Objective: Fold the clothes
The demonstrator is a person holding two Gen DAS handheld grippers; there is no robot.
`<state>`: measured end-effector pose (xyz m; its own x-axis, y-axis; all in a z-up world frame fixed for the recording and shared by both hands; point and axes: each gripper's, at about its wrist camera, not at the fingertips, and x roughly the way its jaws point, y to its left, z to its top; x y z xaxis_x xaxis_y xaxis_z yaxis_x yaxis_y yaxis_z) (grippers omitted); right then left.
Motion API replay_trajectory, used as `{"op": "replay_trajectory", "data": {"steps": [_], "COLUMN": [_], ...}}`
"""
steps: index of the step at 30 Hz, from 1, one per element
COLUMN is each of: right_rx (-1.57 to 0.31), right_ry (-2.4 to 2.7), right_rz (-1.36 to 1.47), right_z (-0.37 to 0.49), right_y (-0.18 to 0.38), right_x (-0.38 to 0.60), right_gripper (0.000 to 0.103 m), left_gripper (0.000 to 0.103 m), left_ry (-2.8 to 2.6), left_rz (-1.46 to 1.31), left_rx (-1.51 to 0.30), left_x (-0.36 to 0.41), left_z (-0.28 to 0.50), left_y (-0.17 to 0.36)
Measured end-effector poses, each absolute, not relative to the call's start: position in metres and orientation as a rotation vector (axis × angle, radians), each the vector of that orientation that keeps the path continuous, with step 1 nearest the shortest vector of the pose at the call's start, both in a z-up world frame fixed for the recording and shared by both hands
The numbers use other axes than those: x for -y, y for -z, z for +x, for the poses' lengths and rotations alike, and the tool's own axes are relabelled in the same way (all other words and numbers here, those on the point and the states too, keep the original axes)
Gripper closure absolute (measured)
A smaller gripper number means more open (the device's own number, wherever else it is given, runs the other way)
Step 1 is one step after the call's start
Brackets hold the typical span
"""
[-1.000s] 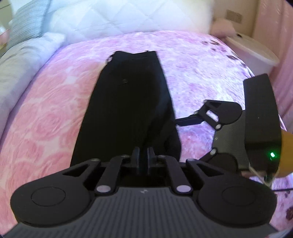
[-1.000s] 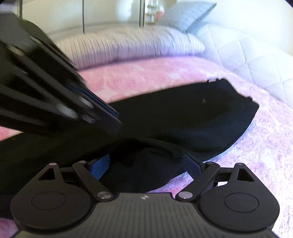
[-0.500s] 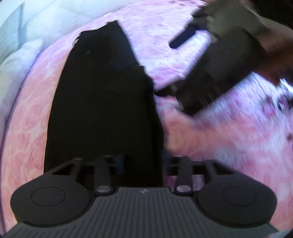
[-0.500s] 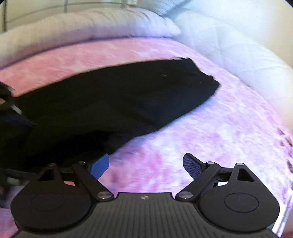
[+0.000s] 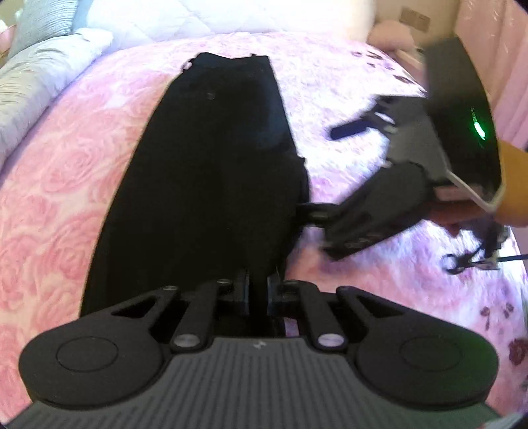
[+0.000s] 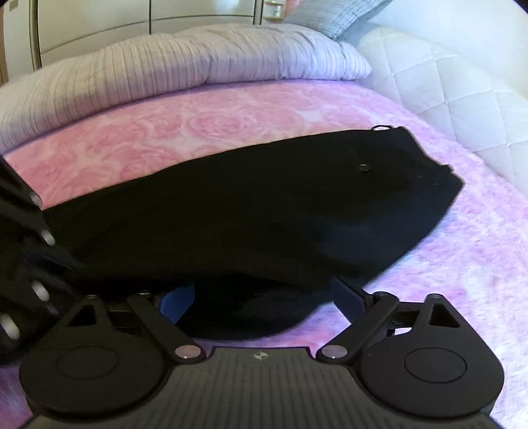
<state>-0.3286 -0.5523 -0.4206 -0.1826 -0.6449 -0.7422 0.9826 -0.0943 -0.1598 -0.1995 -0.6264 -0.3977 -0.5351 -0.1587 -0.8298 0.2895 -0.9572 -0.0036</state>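
Black trousers (image 5: 211,184) lie lengthwise on the pink rose bedspread (image 5: 49,198), waistband and button at the far end. My left gripper (image 5: 257,290) is at the near end, its jaws closing with a pinch of black cloth pressed between the pads. From the right comes my right gripper (image 5: 318,171), spread wide at the trousers' right edge. In the right wrist view the trousers (image 6: 264,214) run left to right. The right gripper (image 6: 262,298) has its jaws opening; a rounded fold of the cloth lies between the blue pads (image 6: 178,300) without them pressing on it.
A grey striped pillow (image 6: 181,66) and a white quilted headboard (image 6: 445,82) border the bed's far side. Wardrobe doors (image 6: 99,23) stand behind the pillow. A dark ring with a cord (image 5: 472,260) hangs below the person's sleeve (image 5: 511,184).
Half a second ago my right gripper hung over bare bedspread; now the cloth's edge lies between its fingers again. My left gripper's fingers stood slightly apart then and have come together on the cloth.
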Motion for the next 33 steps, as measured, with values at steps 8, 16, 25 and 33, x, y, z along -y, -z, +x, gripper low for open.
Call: {"op": "replay_trajectory", "data": {"steps": [8,16,25,33], "right_rx": [-0.779,-0.718,-0.873,-0.834], "right_ry": [1.625,1.569,1.545,1.549], "right_rz": [0.68,0.624,0.729,0.615], "right_z": [-0.345,-0.313,-0.335,-0.33], "right_y": [0.414,0.413,0.436,0.405], "right_x": [0.514,0.556,0.558,0.505], "right_gripper": [0.0,0.0,0.0,0.0], "left_gripper": [0.091,0.093,0.095,0.095], "left_ry": [2.535,2.537,2.509,2.533], "left_rz": [1.312,1.402,1.367,1.302], "left_rx": [-0.389,-0.193,-0.203,-0.353], "left_x": [0.651,0.642,0.645,0.659], "left_z": [-0.196,-0.206,-0.204,-0.199], "left_y": [0.385,0.392,0.397,0.395]}}
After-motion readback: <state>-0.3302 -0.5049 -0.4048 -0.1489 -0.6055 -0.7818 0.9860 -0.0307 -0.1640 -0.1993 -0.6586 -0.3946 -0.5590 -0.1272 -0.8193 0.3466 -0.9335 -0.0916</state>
